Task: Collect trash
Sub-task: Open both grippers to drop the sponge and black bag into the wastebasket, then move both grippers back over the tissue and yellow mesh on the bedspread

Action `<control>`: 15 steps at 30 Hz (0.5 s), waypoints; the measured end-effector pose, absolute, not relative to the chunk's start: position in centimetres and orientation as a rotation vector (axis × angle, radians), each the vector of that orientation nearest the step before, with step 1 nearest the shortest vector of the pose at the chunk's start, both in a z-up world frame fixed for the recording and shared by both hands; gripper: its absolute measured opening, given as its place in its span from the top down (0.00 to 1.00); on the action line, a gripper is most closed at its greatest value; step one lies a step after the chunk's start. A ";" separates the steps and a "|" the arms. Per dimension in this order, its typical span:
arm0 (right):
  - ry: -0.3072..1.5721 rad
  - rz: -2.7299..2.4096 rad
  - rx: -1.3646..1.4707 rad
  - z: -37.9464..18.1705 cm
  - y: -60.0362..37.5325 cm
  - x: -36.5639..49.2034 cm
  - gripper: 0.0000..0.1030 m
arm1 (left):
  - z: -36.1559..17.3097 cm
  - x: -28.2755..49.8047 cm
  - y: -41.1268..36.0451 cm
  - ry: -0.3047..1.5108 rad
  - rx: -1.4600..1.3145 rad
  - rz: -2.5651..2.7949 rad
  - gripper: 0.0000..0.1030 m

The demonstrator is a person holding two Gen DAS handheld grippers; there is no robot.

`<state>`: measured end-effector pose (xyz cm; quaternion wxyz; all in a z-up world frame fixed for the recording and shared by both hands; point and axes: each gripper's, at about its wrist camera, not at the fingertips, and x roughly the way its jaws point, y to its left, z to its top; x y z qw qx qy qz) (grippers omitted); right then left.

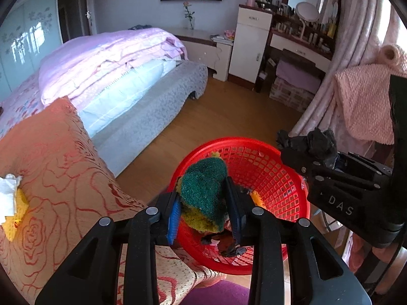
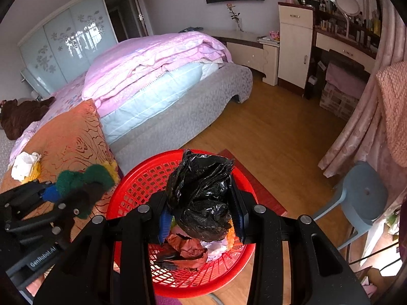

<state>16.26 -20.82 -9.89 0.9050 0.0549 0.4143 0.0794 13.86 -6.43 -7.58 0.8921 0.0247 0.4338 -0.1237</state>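
My left gripper [image 1: 202,190] is shut on a green and yellow scouring sponge [image 1: 203,203], held above the near-left rim of the red mesh basket [image 1: 254,143]. My right gripper [image 2: 199,190] is shut on a crumpled black plastic bag [image 2: 201,203] over the middle of the basket [image 2: 142,165]. Crumpled brown paper [image 2: 190,251] and a white scrap [image 2: 216,249] lie inside the basket. In the right wrist view the left gripper [image 2: 68,190] with its sponge [image 2: 86,178] sits just left of the rim. The right gripper [image 1: 305,150] shows at the basket's right edge in the left wrist view.
A white tissue [image 2: 24,165] and a yellow sponge [image 1: 15,218] lie on the orange rose-patterned cushion [image 2: 68,137] to the left. A bed [image 2: 165,76] stands behind, a blue stool [image 2: 361,193] and pink curtain [image 2: 356,127] to the right. Wooden floor [image 2: 267,127] lies beyond the basket.
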 end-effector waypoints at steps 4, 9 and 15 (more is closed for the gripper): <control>0.863 0.169 0.124 -9.9 -20.8 16.4 0.58 | -8.0 13.8 -6.3 0.917 0.050 -0.263 0.63; 0.858 0.160 0.138 -9.7 -21.0 16.3 0.43 | -8.0 13.6 -5.7 0.903 0.042 -0.238 0.42; 0.851 0.156 0.136 -9.6 -20.9 16.1 0.41 | -7.6 13.2 -4.5 0.892 0.015 -0.225 0.37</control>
